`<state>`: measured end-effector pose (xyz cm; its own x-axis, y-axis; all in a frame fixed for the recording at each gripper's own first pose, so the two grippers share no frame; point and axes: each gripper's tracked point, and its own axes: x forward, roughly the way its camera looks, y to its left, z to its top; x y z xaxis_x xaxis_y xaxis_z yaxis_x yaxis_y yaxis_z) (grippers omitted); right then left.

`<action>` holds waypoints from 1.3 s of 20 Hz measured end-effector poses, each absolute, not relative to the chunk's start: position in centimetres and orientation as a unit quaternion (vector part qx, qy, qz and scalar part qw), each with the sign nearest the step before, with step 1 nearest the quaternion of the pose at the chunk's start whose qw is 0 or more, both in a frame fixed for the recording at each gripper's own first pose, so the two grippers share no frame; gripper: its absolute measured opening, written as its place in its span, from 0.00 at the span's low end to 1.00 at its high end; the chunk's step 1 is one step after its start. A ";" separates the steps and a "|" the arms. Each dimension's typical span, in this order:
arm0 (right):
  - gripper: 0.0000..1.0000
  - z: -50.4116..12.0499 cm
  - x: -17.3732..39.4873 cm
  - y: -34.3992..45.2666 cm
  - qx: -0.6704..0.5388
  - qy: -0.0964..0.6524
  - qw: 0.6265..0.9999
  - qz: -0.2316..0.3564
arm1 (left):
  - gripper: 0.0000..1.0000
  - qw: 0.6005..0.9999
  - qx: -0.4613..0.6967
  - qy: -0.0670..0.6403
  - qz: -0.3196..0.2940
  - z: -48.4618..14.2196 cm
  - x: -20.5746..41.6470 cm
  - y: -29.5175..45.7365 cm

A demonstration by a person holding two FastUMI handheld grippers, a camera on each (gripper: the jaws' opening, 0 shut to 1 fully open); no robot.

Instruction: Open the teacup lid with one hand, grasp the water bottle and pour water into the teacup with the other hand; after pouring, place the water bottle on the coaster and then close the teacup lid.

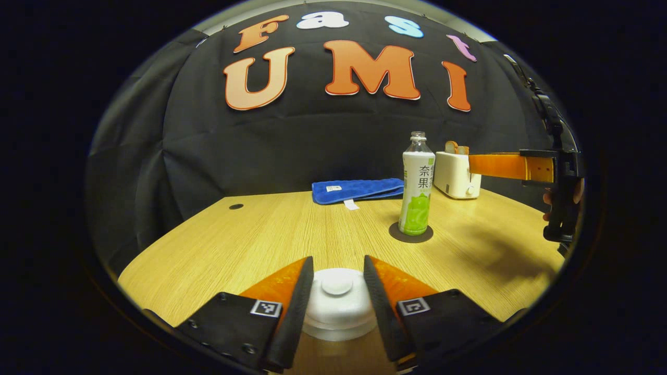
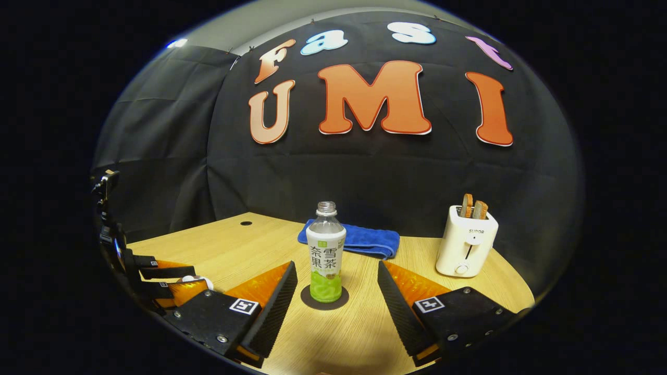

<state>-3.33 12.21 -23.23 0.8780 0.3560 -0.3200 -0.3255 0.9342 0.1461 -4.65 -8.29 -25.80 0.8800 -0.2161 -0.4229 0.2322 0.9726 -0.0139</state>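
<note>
Left gripper [image 1: 337, 291], bottom centre of left gripper view: both fingers are seen pressed against the white teacup lid [image 1: 337, 297], lid gripped. Right gripper [image 2: 337, 307], bottom of right gripper view: jaws spread wide, nothing held. Water bottle [image 2: 325, 252] is seen upright on the dark coaster [image 2: 324, 303], frame centre, uncapped. Blue towel [image 2: 359, 240] and toaster [image 2: 465, 242] are seen behind, on the wooden table [image 2: 359, 333].

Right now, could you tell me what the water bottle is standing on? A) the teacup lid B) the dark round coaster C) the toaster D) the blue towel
B: the water bottle stands upright on the dark round coaster, on the table in front of the blue towel.
</note>
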 end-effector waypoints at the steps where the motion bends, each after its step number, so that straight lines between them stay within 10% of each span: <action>1: 0.93 -23.1 -3.5 12.2 0.042 0.172 0.968 0.177 | 0.63 0.971 0.016 0.208 -0.113 -25.4 -4.6 -8.1; 6: 0.93 -22.4 -4.0 12.6 0.043 0.164 0.969 0.180 | 0.98 0.985 0.013 0.149 -0.089 -21.0 -3.5 -6.6; 26: 0.93 -17.5 -7.7 14.4 0.036 0.115 0.977 0.175 | 0.97 0.996 -0.045 0.048 -0.062 -8.7 -0.4 -3.2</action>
